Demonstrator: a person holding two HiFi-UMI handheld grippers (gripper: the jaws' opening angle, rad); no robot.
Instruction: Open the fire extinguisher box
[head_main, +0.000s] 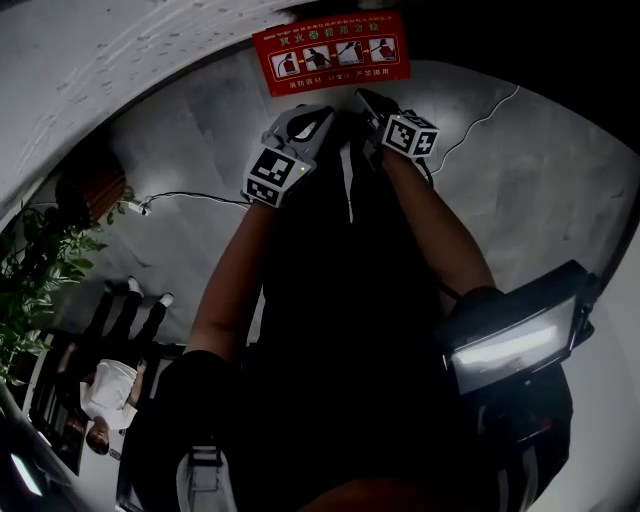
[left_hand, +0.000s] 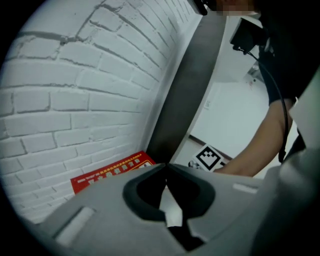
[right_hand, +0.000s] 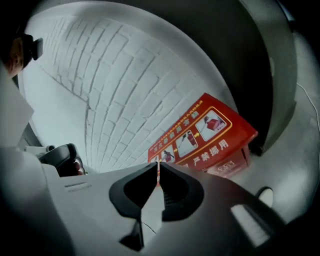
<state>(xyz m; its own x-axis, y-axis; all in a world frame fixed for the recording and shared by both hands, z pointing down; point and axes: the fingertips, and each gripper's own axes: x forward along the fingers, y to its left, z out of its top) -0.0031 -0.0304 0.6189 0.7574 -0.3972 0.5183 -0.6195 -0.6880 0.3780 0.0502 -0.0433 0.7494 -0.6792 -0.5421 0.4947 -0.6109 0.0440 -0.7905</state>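
Observation:
The fire extinguisher box (head_main: 332, 52) is a red case with white picture instructions on its lid. It lies on the grey floor at the foot of a white brick wall (head_main: 100, 60). Its lid looks closed in the right gripper view (right_hand: 205, 135), and only a corner shows in the left gripper view (left_hand: 112, 172). My left gripper (head_main: 318, 115) and right gripper (head_main: 367, 100) hang side by side just short of the box, touching nothing. The left gripper (left_hand: 166, 165) is shut with its tips meeting and nothing between them. Equally empty and shut is the right gripper (right_hand: 158, 164).
A dark upright panel (left_hand: 185, 90) stands right beside the box. White cables (head_main: 190, 197) run over the floor on both sides. At the left are a leafy plant (head_main: 40, 270) and a standing person (head_main: 105, 385). A dark device with a lit strip (head_main: 515, 345) sits by my right arm.

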